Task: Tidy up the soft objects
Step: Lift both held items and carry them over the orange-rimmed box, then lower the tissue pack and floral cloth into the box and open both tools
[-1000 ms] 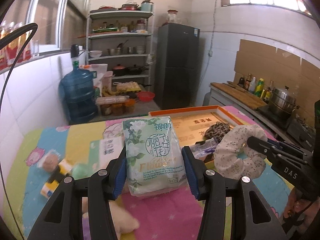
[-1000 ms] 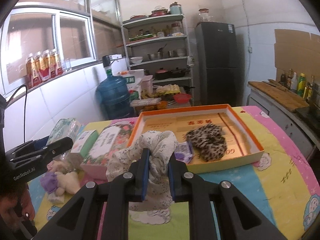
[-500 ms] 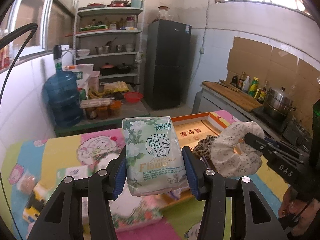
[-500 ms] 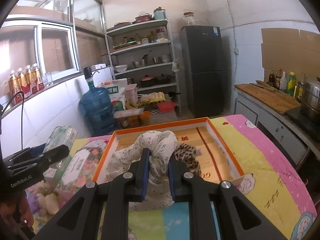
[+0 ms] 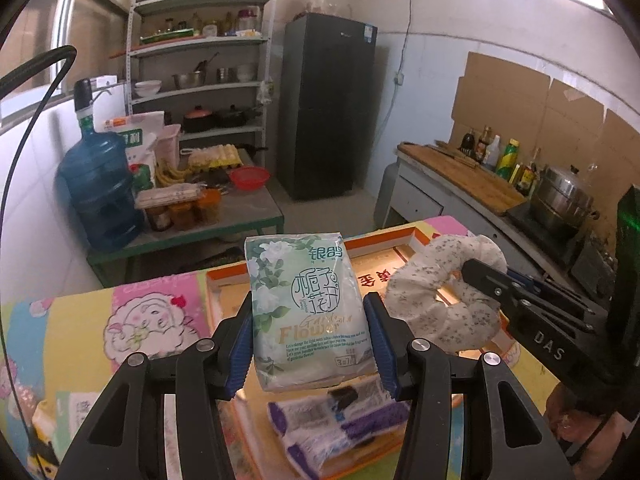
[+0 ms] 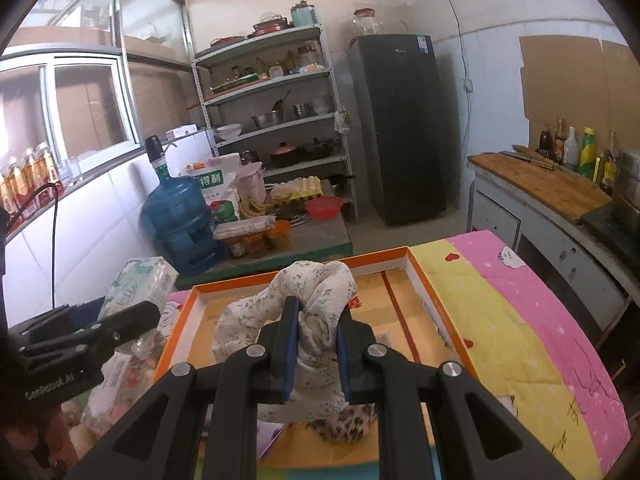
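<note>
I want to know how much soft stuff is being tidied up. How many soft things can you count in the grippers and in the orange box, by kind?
Tissue packs: 2, the green one in the left gripper and the purple one in the orange box
Flowery cloth rings: 1, in the right gripper
Leopard-print things: 1, in the box
Total: 4

We see a green-and-white floral tissue pack (image 5: 306, 312) upright in the air above the orange-rimmed box (image 6: 436, 304), a cream flower-print scrunchie (image 6: 316, 304) bunched up beside it, and, lying in the box, a purple-and-white packet (image 5: 340, 420) and what looks like a leopard-print scrunchie (image 6: 344, 424).
</note>
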Available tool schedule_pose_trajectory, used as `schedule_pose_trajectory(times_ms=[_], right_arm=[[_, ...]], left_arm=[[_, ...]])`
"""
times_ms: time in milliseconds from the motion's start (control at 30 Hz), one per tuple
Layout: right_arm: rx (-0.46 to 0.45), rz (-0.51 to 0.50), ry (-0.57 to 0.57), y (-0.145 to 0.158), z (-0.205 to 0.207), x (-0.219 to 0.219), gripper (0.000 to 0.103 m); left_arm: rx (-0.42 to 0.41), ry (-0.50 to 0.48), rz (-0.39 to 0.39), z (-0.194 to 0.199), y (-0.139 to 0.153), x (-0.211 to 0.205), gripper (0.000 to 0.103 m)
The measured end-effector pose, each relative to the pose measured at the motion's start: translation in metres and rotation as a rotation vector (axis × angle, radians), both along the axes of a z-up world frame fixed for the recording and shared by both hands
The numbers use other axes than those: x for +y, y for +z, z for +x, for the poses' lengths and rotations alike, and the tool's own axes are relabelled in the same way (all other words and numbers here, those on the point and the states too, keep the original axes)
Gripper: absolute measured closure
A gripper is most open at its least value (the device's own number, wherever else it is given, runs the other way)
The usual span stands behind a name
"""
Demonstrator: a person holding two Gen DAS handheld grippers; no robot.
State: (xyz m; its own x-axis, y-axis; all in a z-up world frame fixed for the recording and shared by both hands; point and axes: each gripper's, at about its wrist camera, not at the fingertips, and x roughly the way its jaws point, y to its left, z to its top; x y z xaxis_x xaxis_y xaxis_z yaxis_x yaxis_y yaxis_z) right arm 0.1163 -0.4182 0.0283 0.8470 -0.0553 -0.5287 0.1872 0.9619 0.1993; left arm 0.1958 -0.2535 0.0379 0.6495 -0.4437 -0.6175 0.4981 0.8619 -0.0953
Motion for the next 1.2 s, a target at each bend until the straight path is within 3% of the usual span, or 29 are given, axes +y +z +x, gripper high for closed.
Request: schedule_pose_trajectory(times_ms=[600,767,833,933,1200], right_arm=[[0.119,0.055,-0.002,-0.038,0.054,-0.018,0.085],[0.14,0.061,-0.008,-0.046,0.058,-0.021,0.084],[0.146,0.063,-0.016,-0.047,0.059,-0.022,0.076],[0.144,0.058,-0.03,-0.048,0.056,-0.025,0.065],[0.126,0.063,-0.044,-0.043,0.05,-0.028,0.063]], left_arm=[[0.118,0.036,0.069,0.048,-0.051,-0.032,0.048],[0.144,0.052,0.072,0.054,-0.058,-0.033,0.038],[0.145,0.053,0.067,0.055,-0.058,-0.032,0.03],[0.139,0.055,0.06,0.051,-0.057,-0.031,0.028],[0.128,0.063,0.043,0.045,-0.05,-0.024,0.028]])
